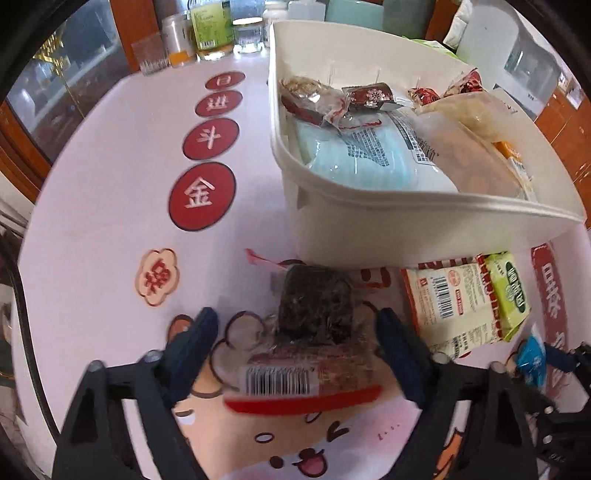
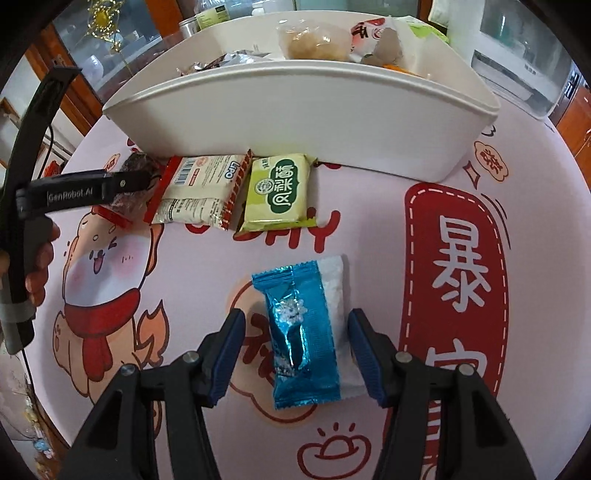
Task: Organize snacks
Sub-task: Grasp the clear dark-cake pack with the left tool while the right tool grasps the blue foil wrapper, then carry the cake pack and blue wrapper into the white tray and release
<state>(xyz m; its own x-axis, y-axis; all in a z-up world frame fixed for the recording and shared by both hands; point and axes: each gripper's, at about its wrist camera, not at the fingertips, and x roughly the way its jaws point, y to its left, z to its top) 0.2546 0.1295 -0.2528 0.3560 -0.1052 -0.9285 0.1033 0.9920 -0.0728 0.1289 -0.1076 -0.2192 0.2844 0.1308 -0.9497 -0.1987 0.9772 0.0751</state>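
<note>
A dark snack cake in clear wrap (image 1: pixel 314 306), with a barcode and red strip, lies on the pink tablecloth between the fingers of my left gripper (image 1: pixel 295 343). The jaws straddle it, with a gap at the left pad. A blue foil snack packet (image 2: pixel 303 325) lies between the fingers of my right gripper (image 2: pixel 297 347), which is open and clear of it on both sides. The white bin (image 1: pixel 369 236) (image 2: pixel 295 110) stands just beyond and holds several wrapped snacks. In front of it lie a cream Lipo pack (image 2: pixel 199 188) (image 1: pixel 450 302) and a green pack (image 2: pixel 284 192) (image 1: pixel 509 291).
Jars, a bottle (image 1: pixel 210 33) and a drinking glass (image 1: pixel 149 55) line the table's far edge to the left of the bin. A hand (image 2: pixel 40 273) holds the left gripper's handle at the left of the right wrist view. Wooden cabinets surround the table.
</note>
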